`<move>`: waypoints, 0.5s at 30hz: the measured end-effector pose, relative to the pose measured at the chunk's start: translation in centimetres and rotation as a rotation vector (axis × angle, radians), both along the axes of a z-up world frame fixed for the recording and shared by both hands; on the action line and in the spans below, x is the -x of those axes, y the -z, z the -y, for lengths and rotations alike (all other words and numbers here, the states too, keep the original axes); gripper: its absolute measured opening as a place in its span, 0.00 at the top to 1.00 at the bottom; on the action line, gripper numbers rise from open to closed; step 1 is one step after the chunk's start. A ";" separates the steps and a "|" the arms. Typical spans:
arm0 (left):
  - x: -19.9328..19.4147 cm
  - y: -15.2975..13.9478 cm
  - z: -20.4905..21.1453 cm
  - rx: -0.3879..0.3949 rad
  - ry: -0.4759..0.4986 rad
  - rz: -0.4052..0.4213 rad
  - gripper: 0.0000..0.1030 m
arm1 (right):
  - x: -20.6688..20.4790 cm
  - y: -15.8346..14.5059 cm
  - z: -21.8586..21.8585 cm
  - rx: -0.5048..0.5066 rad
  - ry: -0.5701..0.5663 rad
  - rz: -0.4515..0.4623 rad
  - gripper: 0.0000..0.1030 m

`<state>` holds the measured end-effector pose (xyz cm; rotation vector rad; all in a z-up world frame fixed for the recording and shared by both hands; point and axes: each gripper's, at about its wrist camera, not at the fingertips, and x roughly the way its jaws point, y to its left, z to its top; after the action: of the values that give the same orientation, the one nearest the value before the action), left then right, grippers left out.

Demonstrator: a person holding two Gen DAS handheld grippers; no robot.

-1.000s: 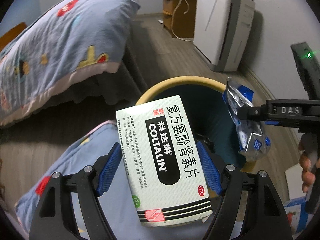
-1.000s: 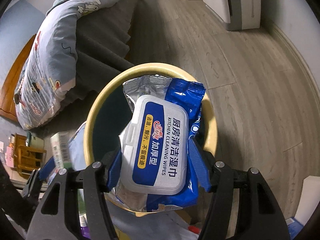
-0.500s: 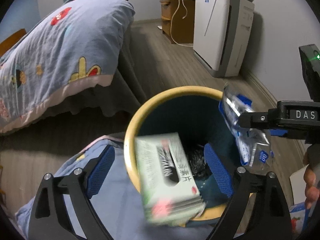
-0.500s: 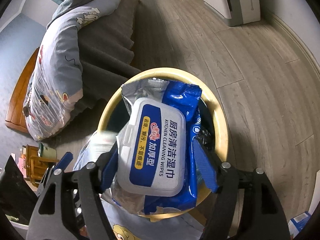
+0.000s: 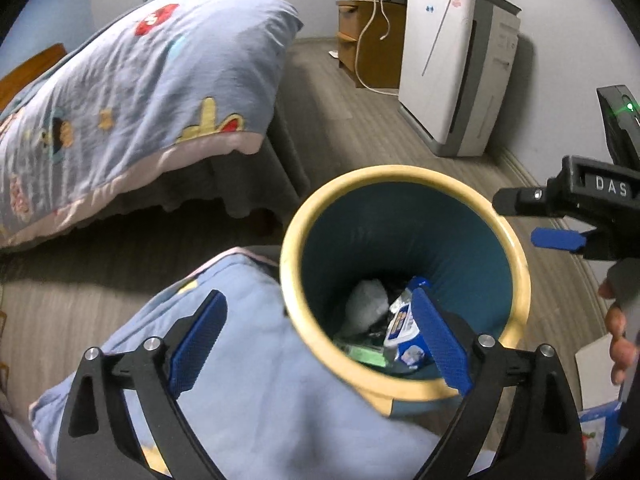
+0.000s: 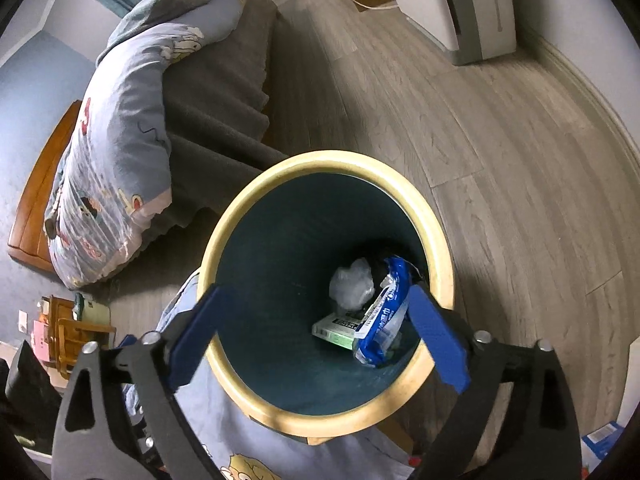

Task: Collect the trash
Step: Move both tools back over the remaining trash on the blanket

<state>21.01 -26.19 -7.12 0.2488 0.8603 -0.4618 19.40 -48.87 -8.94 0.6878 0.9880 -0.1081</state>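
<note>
Both jaws are spread wide and are opening at this moment, with nothing between them; no pad is pressed on anything. The left gripper [image 5: 320, 340] and the right gripper [image 6: 316, 336] are both held above the trash bin [image 6: 436, 236], pointed steeply down into its mouth.

The task's things are seen at the bin's bottom: the medicine box [image 6: 334, 330] lies flat, long axis running left-right in the right wrist view, and the wipes pack [image 6: 380, 320] is leaned over its right end, long axis tilted up toward the far wall of the bin. A crumpled white wad [image 6: 352, 286] sits just behind them. Everything is well below the rim, straight ahead of both sets of jaws. The right gripper is judged the more centred over the bin; the left one sits over the near-left rim, partly over the blue quilt [image 5: 248, 380] that is bunched against the bin's side.

This drop is judged done; the next move is likely a pull back and away toward more trash. Open floor [image 6: 500, 160] lies to the right and beyond the bin; the bed [image 5: 120, 100] closes off the left. Rim and quilt are the edges to be cleared. The right gripper's body is seen close at the right edge of the left wrist view, so the two should be kept apart.
</note>
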 end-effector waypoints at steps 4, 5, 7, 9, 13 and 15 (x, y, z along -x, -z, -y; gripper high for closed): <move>1.1 -0.6 -1.5 -0.025 -0.027 0.002 0.08 | 0.2 -2.1 -1.2 0.072 -0.011 0.008 0.06; 1.4 -0.9 -2.0 -0.025 -0.031 0.003 0.08 | 0.4 -2.7 -1.6 0.090 -0.009 0.015 0.06; 2.3 -1.9 -3.1 -0.023 -0.038 0.011 0.08 | 0.7 -3.8 -2.1 0.112 -0.010 0.029 0.06; 3.5 -3.0 -4.3 -0.023 -0.045 0.027 0.08 | 1.4 -5.0 -3.2 0.142 -0.025 0.048 0.06; 6.0 -5.3 -7.6 -0.008 -0.076 0.044 0.07 | 2.8 -7.0 -5.5 0.171 -0.071 0.078 0.06; 7.3 -6.3 -9.3 0.006 -0.097 0.046 0.07 | 3.5 -8.0 -6.9 0.172 -0.094 0.098 0.06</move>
<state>13.72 -16.85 -0.86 0.2106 0.8222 -0.3672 15.88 -41.94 -0.95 0.4844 0.9036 -0.0751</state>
